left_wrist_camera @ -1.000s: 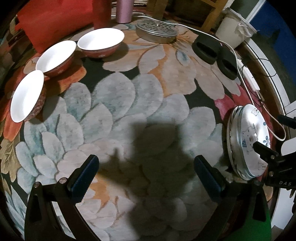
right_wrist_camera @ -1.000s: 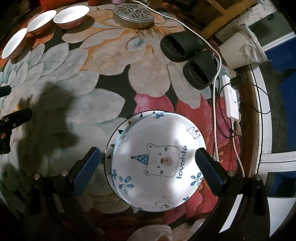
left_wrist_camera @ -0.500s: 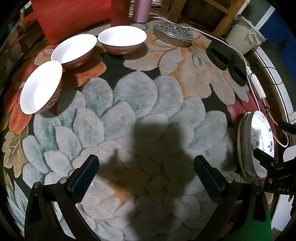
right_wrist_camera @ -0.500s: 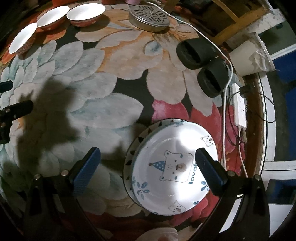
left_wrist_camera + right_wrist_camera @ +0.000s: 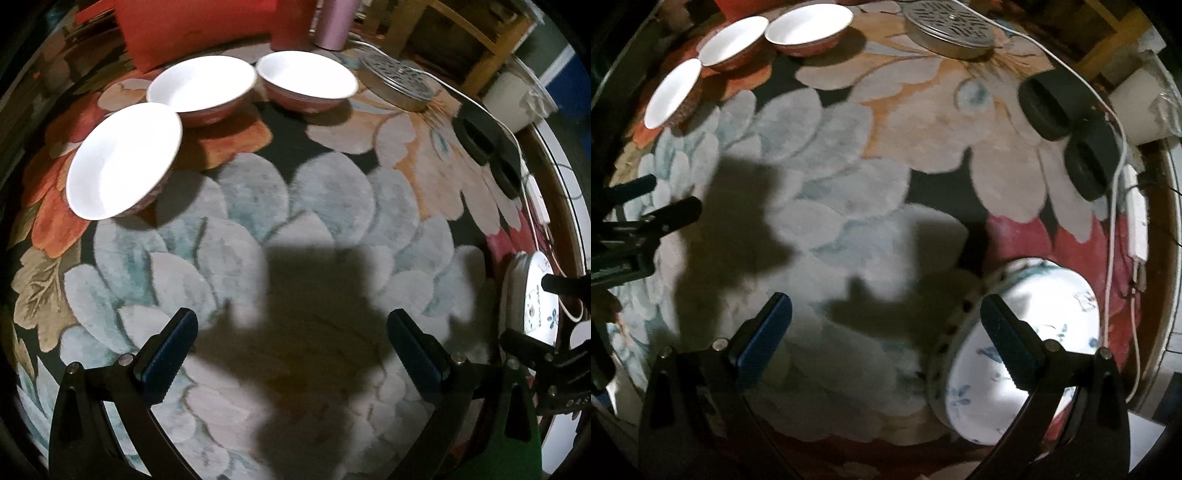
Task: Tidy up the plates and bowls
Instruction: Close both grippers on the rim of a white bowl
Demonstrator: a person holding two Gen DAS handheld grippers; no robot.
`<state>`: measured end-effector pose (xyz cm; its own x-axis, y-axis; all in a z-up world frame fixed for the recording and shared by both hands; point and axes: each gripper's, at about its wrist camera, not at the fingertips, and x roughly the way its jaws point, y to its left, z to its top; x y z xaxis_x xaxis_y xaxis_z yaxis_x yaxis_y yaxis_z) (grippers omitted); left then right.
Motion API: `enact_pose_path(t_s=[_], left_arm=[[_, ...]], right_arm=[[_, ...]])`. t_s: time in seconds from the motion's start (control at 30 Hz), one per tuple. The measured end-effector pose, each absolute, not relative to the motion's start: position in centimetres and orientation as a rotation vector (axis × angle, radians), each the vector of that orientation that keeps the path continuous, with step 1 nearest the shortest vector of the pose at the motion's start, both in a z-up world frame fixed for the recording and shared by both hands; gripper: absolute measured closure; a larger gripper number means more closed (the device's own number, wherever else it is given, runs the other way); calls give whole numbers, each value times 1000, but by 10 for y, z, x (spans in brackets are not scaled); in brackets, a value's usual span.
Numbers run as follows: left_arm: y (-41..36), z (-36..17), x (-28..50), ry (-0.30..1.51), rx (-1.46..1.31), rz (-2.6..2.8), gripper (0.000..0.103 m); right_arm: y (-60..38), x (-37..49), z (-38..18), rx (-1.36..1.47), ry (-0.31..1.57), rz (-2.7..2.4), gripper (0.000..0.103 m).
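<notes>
Both the left gripper (image 5: 291, 347) and the right gripper (image 5: 886, 332) hover with jaws wide apart and empty above the floral rug (image 5: 314, 206), three bowls (image 5: 201, 88) ahead, stacked plates (image 5: 1045, 306) at right.

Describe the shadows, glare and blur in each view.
Left wrist view: a hard dark shadow on the rug, bowls overexposed white, edges bent by fisheye. Right wrist view: two shadows on the rug, glare on the plates, slight motion blur.

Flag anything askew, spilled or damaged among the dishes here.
Nothing spilled or broken. The three red bowls sit upright and empty in a row on the floral rug. The bear-print plates are stacked neatly, though blurred.
</notes>
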<state>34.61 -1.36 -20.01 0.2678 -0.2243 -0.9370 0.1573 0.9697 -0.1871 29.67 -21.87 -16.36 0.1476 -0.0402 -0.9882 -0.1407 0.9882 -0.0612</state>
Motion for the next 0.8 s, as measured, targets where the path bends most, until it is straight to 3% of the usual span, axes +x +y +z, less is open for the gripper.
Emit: enact_pose_path(t_s=[0.63, 0.7, 0.8], left_arm=[[108, -189, 399, 1222, -217, -79, 1], [123, -188, 406, 1206, -230, -56, 1], [144, -187, 414, 1181, -270, -35, 1]], right_arm=[[-134, 388, -157, 173, 1402, 288, 2], [-117, 402, -157, 202, 1384, 316, 3], [-92, 424, -161, 266, 1370, 350, 14]])
